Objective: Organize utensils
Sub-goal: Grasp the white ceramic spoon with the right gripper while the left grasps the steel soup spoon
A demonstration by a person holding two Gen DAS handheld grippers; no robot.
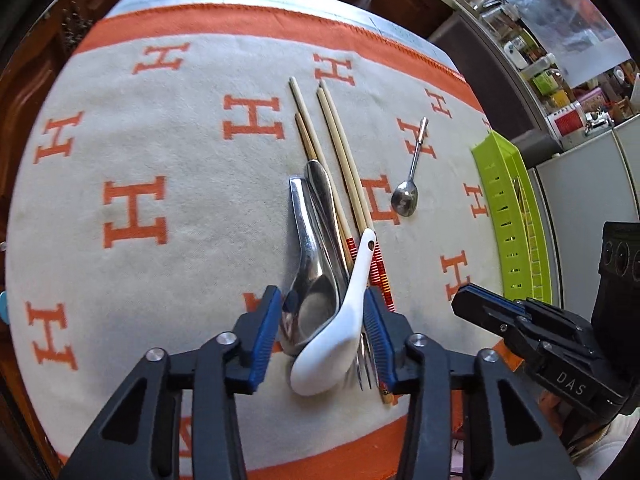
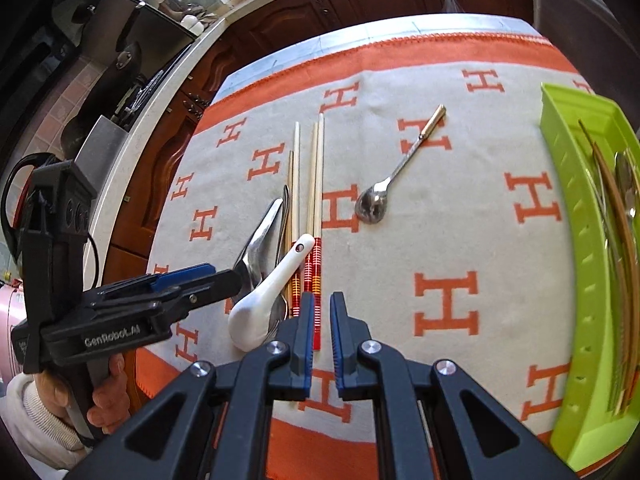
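Note:
A pile of utensils lies on the orange-and-cream H-patterned cloth (image 1: 168, 132): a metal soup spoon (image 1: 308, 280), a white ceramic spoon (image 1: 340, 332) resting on it, a fork (image 1: 366, 368) underneath, and red-ended chopsticks (image 1: 340, 152). My left gripper (image 1: 322, 332) points down over the pile. Its blue pads (image 1: 266, 332) sit against the metal spoon's bowl on one side and the white spoon on the other. My right gripper (image 2: 322, 316) hovers shut and empty beside the chopsticks' (image 2: 314, 184) red ends. A small teaspoon (image 2: 374, 204) lies alone further back.
A lime-green slotted tray (image 2: 576, 240) at the cloth's right edge holds several utensils. A hand (image 2: 108, 392) grips the left gripper's handle at the near left. Wooden cabinets and a cluttered counter (image 1: 540, 60) lie beyond the table.

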